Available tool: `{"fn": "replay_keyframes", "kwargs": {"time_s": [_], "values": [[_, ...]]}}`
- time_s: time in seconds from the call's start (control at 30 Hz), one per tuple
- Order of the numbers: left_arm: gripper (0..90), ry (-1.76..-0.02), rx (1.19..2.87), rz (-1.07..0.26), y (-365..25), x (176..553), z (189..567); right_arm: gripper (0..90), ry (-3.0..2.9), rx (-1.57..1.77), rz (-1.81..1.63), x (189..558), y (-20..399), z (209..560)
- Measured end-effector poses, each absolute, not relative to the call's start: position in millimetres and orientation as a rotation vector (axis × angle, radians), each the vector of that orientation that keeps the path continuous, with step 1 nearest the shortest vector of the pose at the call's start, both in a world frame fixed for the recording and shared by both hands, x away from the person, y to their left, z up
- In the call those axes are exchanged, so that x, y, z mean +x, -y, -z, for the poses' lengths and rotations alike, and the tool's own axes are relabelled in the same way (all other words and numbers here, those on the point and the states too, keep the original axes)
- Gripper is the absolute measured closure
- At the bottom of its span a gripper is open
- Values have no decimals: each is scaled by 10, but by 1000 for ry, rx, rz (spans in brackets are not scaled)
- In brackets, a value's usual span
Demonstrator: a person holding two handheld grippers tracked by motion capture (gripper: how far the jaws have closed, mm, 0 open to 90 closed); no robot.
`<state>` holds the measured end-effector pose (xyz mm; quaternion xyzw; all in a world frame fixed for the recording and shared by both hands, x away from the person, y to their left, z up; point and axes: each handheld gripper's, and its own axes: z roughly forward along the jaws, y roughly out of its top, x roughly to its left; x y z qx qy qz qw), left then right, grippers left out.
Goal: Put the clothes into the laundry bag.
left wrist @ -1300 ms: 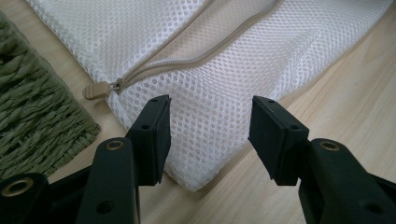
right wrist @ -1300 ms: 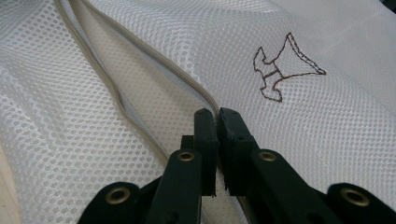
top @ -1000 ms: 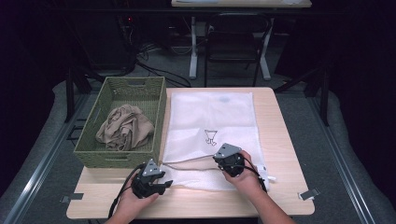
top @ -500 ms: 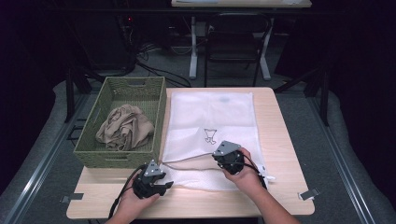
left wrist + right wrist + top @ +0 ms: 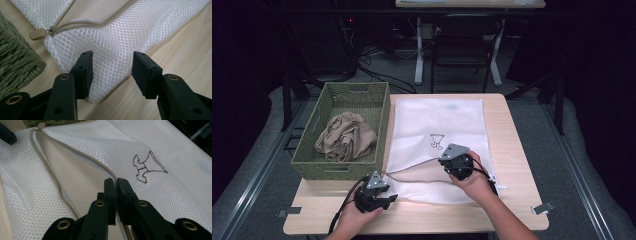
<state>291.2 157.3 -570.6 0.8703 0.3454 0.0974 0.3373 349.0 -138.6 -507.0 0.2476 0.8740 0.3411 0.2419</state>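
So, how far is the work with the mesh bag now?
Done: the bag's zipper is open. In hand: the right gripper is shut on the upper zipper edge and lifts it; the left gripper's open jaws straddle the bag's corner. Left: the cloth lies in the basket, not yet bagged.

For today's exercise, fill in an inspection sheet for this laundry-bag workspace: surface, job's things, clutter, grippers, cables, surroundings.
Surface: light wooden table, bare at its right edge.
Job's things: white mesh laundry bag lies flat, its zip open, with the zip pull near the corner; beige cloth is crumpled in the green woven basket.
Clutter: nothing seen.
Grippers: left gripper open, straddling the bag's near corner; right gripper shut on the upper zip edge, which is raised off the table.
Cables: a black cable trails from the left gripper.
Surroundings: dark room, chair, floor wiring.
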Motion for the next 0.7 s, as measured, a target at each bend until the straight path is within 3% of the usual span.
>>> {"fn": "replay_keyframes", "kwargs": {"time_s": [0.7], "values": [[512,-888,2277,-258,-1566,2907,5708,867,-2402,633,-880,3636,1303,4762]]}}
